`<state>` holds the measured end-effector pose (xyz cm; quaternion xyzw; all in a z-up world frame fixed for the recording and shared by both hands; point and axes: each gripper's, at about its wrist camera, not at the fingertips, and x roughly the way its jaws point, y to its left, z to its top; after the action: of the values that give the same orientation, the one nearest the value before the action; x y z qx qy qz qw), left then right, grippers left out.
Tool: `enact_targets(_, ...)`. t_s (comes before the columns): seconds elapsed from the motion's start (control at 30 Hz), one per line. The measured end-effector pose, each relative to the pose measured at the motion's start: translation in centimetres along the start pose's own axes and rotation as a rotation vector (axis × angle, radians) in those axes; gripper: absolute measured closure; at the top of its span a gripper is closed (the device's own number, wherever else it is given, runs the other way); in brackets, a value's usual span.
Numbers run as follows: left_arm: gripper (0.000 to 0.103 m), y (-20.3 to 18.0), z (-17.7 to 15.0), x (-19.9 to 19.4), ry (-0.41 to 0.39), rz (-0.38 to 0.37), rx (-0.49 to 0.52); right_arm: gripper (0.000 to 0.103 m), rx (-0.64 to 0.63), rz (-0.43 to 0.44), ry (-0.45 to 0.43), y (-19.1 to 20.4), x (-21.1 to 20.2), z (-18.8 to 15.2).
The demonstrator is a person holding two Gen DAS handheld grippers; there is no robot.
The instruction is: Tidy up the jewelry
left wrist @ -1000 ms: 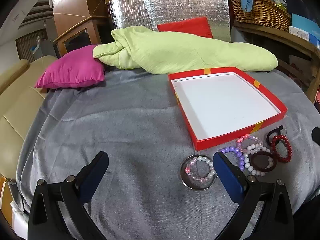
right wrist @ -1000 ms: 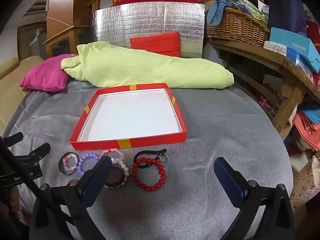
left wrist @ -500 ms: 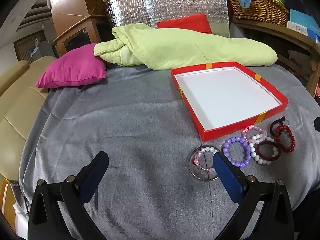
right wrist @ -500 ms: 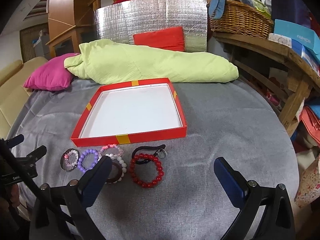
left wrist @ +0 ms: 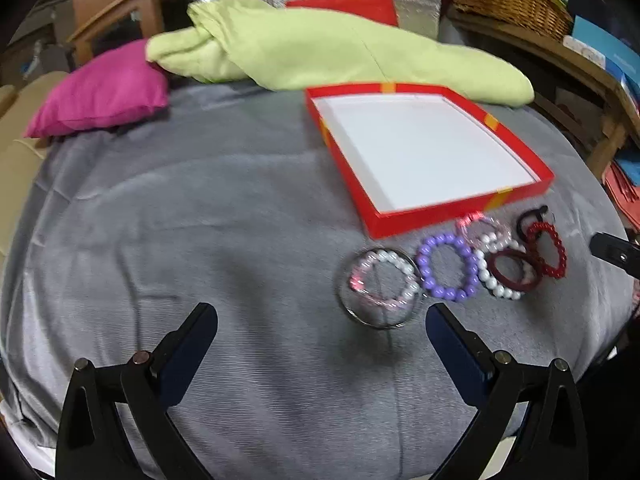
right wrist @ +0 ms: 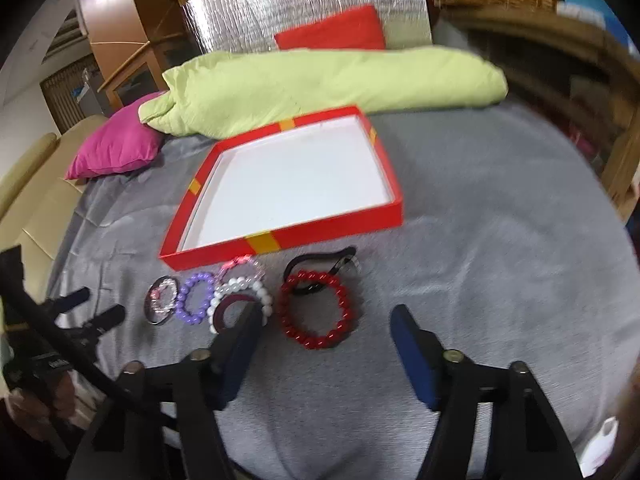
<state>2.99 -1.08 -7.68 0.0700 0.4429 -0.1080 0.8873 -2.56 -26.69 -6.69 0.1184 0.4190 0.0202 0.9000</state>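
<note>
A: Your right tool (right wrist: 326, 332) is narrowing with nothing between its jaws yet; the red bead bracelet (right wrist: 316, 310) lies just ahead of it, on the grey cover (right wrist: 480, 240) in front of the red box (right wrist: 280, 238).

B: And the risk?

A: The black cord piece (right wrist: 316, 264) touches that bracelet on the side nearer the red box. Close too soon and you pinch cover cloth, or drag both pieces together.

B: The left one?

A: Your left tool (left wrist: 320, 334) stands wide and empty. The pink-and-white bracelet inside the metal bangle (left wrist: 378, 286) sits just ahead of it, near the corner of the red box (left wrist: 420, 220). The purple bracelet (left wrist: 448, 266) touches it, so a loose grab may shove the row. The box tray looks empty, so nothing seems sorted yet.
</note>
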Motion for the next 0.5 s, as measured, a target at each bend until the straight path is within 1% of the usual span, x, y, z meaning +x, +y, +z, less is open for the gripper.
enact_targets(0.07, 0.0, -0.1, 0.0, 0.8, 0.034, -0.019, -0.007, 0.045, 0.018, 0.016, 0.032, -0.1, 0.7, 0.1)
enact_targets(0.13, 0.0, -0.1, 0.1, 1.3, 0.05, -0.025, -0.014, 0.049, 0.048, 0.035, 0.062, -0.5, 1.5, 0.3)
enact_targets(0.23, 0.0, -0.6, 0.2, 1.9, 0.06, -0.03, 0.004, 0.05, 0.097, 0.049, 0.094, -1.2, 2.3, 0.8)
enact_targets(0.27, 0.0, -0.8, 0.2, 2.1, 0.061, -0.021, 0.014, 0.054, 0.108, 0.047, 0.098, -1.5, 2.5, 1.0)
enact_targets(0.33, 0.0, -1.2, 0.2, 2.5, 0.07, -0.013, 0.031, 0.057, 0.121, 0.041, 0.107, -1.8, 2.9, 1.3)
enact_targets(0.43, 0.0, -1.5, 0.4, 3.3, 0.085, -0.006, 0.043, 0.066, 0.118, 0.034, 0.125, -1.8, 3.7, 1.8)
enact_targets(0.5, 0.0, -1.8, 0.4, 3.8, 0.096, 0.0, 0.058, 0.067, 0.107, 0.015, 0.142, -1.6, 4.5, 2.1)
